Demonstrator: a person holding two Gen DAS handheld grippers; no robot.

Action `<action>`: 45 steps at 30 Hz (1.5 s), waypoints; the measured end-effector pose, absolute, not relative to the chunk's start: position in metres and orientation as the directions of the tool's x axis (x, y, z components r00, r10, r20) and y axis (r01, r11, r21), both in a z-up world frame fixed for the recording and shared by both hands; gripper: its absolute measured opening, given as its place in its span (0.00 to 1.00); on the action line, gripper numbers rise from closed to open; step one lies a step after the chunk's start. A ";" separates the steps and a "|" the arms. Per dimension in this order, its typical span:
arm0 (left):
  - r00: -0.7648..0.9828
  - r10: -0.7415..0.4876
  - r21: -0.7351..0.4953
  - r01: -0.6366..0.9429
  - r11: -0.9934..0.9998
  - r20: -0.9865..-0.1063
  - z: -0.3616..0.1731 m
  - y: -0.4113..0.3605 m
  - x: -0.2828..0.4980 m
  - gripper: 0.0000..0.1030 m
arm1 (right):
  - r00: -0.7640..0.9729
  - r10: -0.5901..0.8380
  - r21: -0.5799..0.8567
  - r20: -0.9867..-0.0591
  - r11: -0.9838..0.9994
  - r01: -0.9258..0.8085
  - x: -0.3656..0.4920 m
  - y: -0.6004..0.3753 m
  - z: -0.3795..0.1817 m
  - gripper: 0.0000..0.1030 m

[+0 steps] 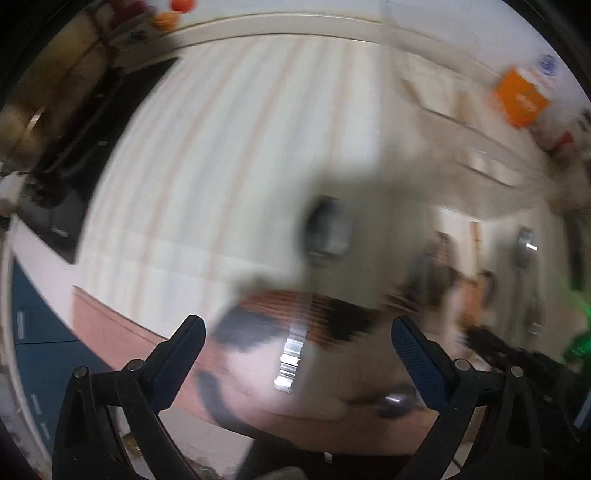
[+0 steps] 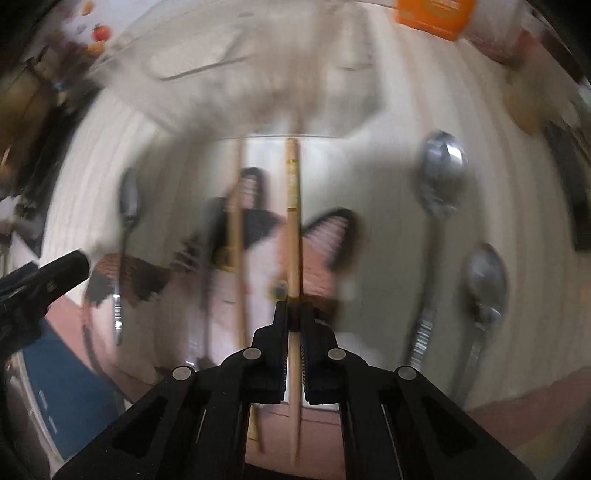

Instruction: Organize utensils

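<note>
In the right wrist view my right gripper [image 2: 294, 303] is shut on a wooden chopstick [image 2: 293, 206] that points forward above the cloth. A second chopstick [image 2: 236, 236] lies just left of it. Two metal spoons [image 2: 441, 184] [image 2: 484, 284] lie to the right and a smaller dark spoon [image 2: 127, 214] to the left. My left gripper [image 1: 297, 334] is open and empty in the left wrist view, above a shiny utensil handle [image 1: 290, 360] and a blurred spoon bowl [image 1: 327, 230]. Its finger also shows at the left of the right wrist view [image 2: 55, 273]. Both views are motion-blurred.
The utensils lie on a cream striped cloth [image 2: 388, 206] with a fox picture [image 2: 317, 254]. An orange box [image 2: 432, 13] stands at the far edge, also in the left wrist view [image 1: 519, 98]. A clear compartment tray [image 2: 221, 55] sits beyond the chopsticks. Dark clutter [image 1: 74, 147] lies left.
</note>
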State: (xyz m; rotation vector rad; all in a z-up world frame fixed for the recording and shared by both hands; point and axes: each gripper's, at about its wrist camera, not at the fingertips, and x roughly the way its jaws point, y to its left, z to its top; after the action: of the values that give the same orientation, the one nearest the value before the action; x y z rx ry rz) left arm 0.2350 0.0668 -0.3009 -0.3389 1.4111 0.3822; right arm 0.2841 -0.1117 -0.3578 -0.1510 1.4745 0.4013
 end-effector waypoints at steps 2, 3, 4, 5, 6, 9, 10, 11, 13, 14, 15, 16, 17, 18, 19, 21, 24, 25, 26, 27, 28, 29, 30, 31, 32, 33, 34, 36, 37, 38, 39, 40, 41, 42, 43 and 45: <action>0.128 -0.031 -0.082 -0.416 0.906 -0.991 -0.301 0.043 0.239 0.92 | 0.030 0.169 0.153 -0.985 0.942 -0.298 0.287 -0.134 -0.358 0.05; 0.119 -0.084 -0.124 -0.386 0.914 -0.989 -0.305 0.027 0.244 0.83 | 0.027 0.165 0.151 -0.986 0.947 -0.284 0.288 -0.143 -0.358 0.05; 0.108 -0.116 -0.149 -0.368 0.918 -0.987 -0.309 0.017 0.247 0.78 | 0.022 0.158 0.147 -0.987 0.954 -0.261 0.290 -0.156 -0.358 0.05; 0.091 -0.156 -0.178 -0.344 0.922 -0.984 -0.316 0.002 0.251 0.66 | 0.019 0.155 0.146 -0.988 0.958 -0.247 0.291 -0.165 -0.358 0.05; 0.081 -0.174 -0.191 -0.329 0.925 -0.981 -0.321 -0.007 0.254 0.54 | 0.019 0.152 0.144 -0.988 0.961 -0.237 0.291 -0.172 -0.358 0.06; 0.031 -0.195 -0.196 -0.294 0.935 -0.980 -0.342 -0.031 0.264 0.40 | 0.021 0.142 0.135 -0.990 0.969 -0.206 0.289 -0.195 -0.357 0.06; 0.016 -0.193 -0.189 -0.288 0.939 -0.981 -0.348 -0.035 0.266 0.40 | 0.024 0.139 0.132 -0.990 0.973 -0.192 0.289 -0.202 -0.357 0.06; 0.001 -0.183 -0.176 -0.282 0.943 -0.983 -0.352 -0.039 0.268 0.40 | 0.026 0.137 0.130 -0.990 0.974 -0.183 0.289 -0.210 -0.357 0.06; 0.017 -0.140 -0.140 -0.244 0.960 -0.990 -0.351 -0.049 0.272 0.39 | 0.027 0.137 0.131 -0.990 0.977 -0.168 0.290 -0.218 -0.356 0.06; 0.017 -0.123 -0.123 -0.234 0.964 -0.992 -0.351 -0.053 0.273 0.39 | 0.028 0.138 0.132 -0.990 0.978 -0.162 0.290 -0.223 -0.356 0.06; 0.016 -0.106 -0.107 -0.223 0.969 -0.994 -0.351 -0.056 0.275 0.39 | 0.029 0.138 0.132 -0.990 0.978 -0.159 0.290 -0.229 -0.356 0.06; 0.015 -0.088 -0.089 -0.213 0.973 -0.996 -0.351 -0.059 0.276 0.39 | 0.029 0.139 0.133 -0.990 0.979 -0.157 0.289 -0.231 -0.356 0.06; 0.015 -0.070 -0.071 -0.203 0.977 -0.997 -0.351 -0.061 0.277 0.33 | 0.030 0.141 0.135 -0.990 0.979 -0.153 0.289 -0.233 -0.356 0.06; 0.019 -0.040 -0.042 -0.187 0.981 -0.999 -0.350 -0.067 0.278 0.24 | 0.030 0.142 0.135 -0.989 0.979 -0.152 0.289 -0.234 -0.356 0.06; 0.027 -0.024 -0.028 -0.174 0.984 -0.999 -0.350 -0.068 0.279 0.20 | 0.031 0.140 0.133 -0.990 0.979 -0.153 0.290 -0.237 -0.355 0.06; 0.034 -0.028 -0.034 -0.168 0.985 -0.999 -0.349 -0.067 0.278 0.08 | 0.033 0.134 0.128 -0.990 0.980 -0.155 0.290 -0.223 -0.356 0.06; 0.029 -0.025 -0.030 -0.168 0.985 -0.999 -0.350 -0.057 0.277 0.05 | 0.032 0.127 0.121 -0.991 0.979 -0.162 0.286 -0.217 -0.356 0.06; 0.026 -0.020 -0.024 -0.163 0.986 -0.999 -0.350 -0.055 0.274 0.05 | 0.024 0.126 0.120 -0.992 0.978 -0.171 0.284 -0.217 -0.356 0.06; 0.022 -0.014 -0.018 -0.158 0.987 -1.000 -0.351 -0.052 0.271 0.04 | 0.020 0.121 0.116 -0.992 0.977 -0.180 0.272 -0.206 -0.363 0.06; 0.020 -0.015 -0.018 -0.156 0.988 -1.000 -0.350 -0.048 0.268 0.05 | 0.014 0.116 0.111 -0.993 0.975 -0.191 0.266 -0.200 -0.363 0.06; 0.017 -0.017 -0.020 -0.155 0.988 -1.000 -0.351 -0.046 0.265 0.05 | 0.008 0.108 0.104 -0.994 0.972 -0.211 0.260 -0.197 -0.363 0.06; 0.015 -0.020 -0.022 -0.156 0.988 -1.000 -0.351 -0.045 0.263 0.05 | 0.007 0.103 0.099 -0.995 0.970 -0.221 0.254 -0.195 -0.365 0.06; 0.016 -0.023 -0.025 -0.158 0.987 -1.000 -0.351 -0.044 0.261 0.05 | 0.008 0.097 0.093 -0.995 0.968 -0.232 0.250 -0.193 -0.365 0.06; 0.016 -0.024 -0.026 -0.158 0.987 -1.000 -0.351 -0.043 0.262 0.05 | 0.011 0.093 0.087 -0.996 0.968 -0.237 0.247 -0.192 -0.364 0.06; 0.014 -0.024 -0.026 -0.161 0.987 -1.000 -0.352 -0.042 0.262 0.05 | 0.009 0.091 0.087 -0.996 0.967 -0.238 0.247 -0.191 -0.365 0.06; 0.013 -0.025 -0.027 -0.164 0.986 -1.000 -0.353 -0.044 0.263 0.05 | 0.004 0.087 0.084 -0.996 0.967 -0.239 0.247 -0.190 -0.365 0.06; 0.013 -0.024 -0.026 -0.166 0.986 -1.000 -0.353 -0.046 0.264 0.05 | 0.001 0.084 0.081 -0.996 0.968 -0.238 0.247 -0.188 -0.364 0.06; 0.011 -0.024 -0.026 -0.168 0.986 -1.000 -0.354 -0.051 0.265 0.05 | 0.005 0.069 0.066 -0.998 0.967 -0.247 0.249 -0.184 -0.364 0.06; 0.011 -0.024 -0.025 -0.163 0.986 -1.000 -0.355 -0.050 0.263 0.05 | 0.004 0.064 0.061 -0.998 0.967 -0.247 0.256 -0.180 -0.367 0.06; 0.008 -0.024 -0.025 -0.163 0.986 -1.000 -0.355 -0.052 0.265 0.05 | 0.002 0.058 0.056 -0.998 0.969 -0.241 0.257 -0.177 -0.366 0.06; 0.006 -0.027 -0.028 -0.164 0.986 -1.000 -0.357 -0.046 0.259 0.05 | 0.003 0.053 0.051 -0.999 0.970 -0.239 0.259 -0.175 -0.365 0.07; 0.005 -0.028 -0.028 -0.164 0.986 -1.000 -0.357 -0.046 0.260 0.05 | 0.005 0.048 0.046 -0.999 0.970 -0.240 0.262 -0.173 -0.365 0.07; 0.003 -0.029 -0.029 -0.164 0.986 -1.000 -0.358 -0.046 0.260 0.05 | 0.008 0.045 0.042 -0.999 0.970 -0.240 0.265 -0.168 -0.367 0.07; 0.002 -0.029 -0.029 -0.165 0.986 -1.000 -0.352 -0.040 0.263 0.05 | 0.012 0.040 0.036 -0.999 0.970 -0.241 0.265 -0.166 -0.367 0.07; 0.002 -0.028 -0.028 -0.165 0.986 -1.000 -0.353 -0.040 0.264 0.05 | 0.015 0.032 0.027 -0.999 0.969 -0.245 0.265 -0.163 -0.366 0.07; 0.006 -0.025 -0.026 -0.160 0.987 -1.000 -0.353 -0.041 0.266 0.05 | 0.022 0.021 0.015 -1.000 0.969 -0.247 0.261 -0.161 -0.363 0.07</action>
State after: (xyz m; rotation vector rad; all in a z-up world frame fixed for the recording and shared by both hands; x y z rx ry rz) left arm 0.2662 -0.0409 -0.3529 -0.1463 1.5628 0.1060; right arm 0.2609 -0.1608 -0.3633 -0.1812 1.5377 0.2095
